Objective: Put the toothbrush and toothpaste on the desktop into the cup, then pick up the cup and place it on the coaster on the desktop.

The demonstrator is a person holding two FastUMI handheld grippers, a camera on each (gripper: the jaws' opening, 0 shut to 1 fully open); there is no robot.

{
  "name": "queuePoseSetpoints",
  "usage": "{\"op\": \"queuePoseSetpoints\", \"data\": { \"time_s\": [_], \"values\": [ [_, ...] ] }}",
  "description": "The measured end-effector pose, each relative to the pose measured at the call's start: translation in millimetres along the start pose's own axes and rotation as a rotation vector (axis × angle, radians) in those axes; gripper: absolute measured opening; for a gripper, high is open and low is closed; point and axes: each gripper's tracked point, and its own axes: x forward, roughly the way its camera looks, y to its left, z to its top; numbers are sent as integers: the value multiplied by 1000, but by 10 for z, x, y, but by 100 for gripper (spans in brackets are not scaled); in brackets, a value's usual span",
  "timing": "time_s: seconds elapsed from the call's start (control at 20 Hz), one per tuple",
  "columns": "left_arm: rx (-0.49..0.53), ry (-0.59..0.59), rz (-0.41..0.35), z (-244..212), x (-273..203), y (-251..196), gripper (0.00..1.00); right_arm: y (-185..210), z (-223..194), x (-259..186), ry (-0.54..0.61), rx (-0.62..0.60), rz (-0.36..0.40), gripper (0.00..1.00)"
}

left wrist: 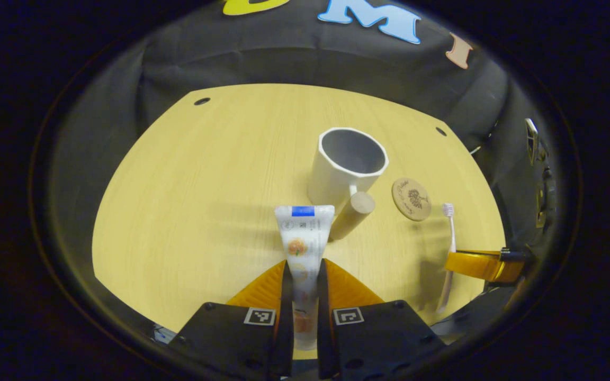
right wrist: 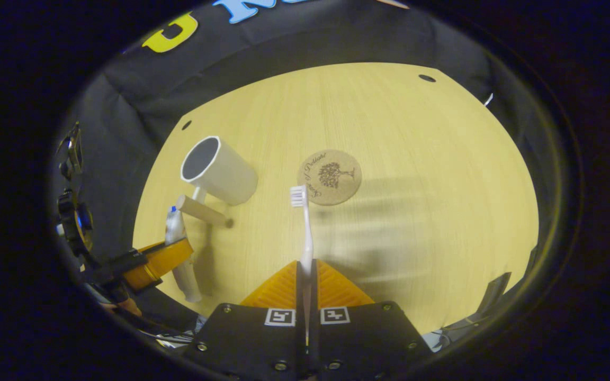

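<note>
Left claw [left wrist: 303, 275] grips the toothpaste [left wrist: 303, 238]; right claw [right wrist: 305, 275] clamps the toothbrush [right wrist: 305, 227].

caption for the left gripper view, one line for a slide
Left gripper shut on the toothpaste, held above the desk near the empty cup and coaster.

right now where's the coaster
In the right gripper view the coaster lies flat on the desktop, just beyond the toothbrush head and right of the cup, empty.
</note>
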Motion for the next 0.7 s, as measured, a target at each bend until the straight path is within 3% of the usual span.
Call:
{"op": "queuePoseSetpoints", "data": {
  "time_s": [0.25, 0.7],
  "values": [
    [-13, -67, -5, 200, -137, 26, 25, 106, 205, -119, -72, 0, 49, 3],
    [-20, -282, -1, 1031, -446, 136, 25, 301, 600, -311, -232, -34, 123, 3]
  ]
}}
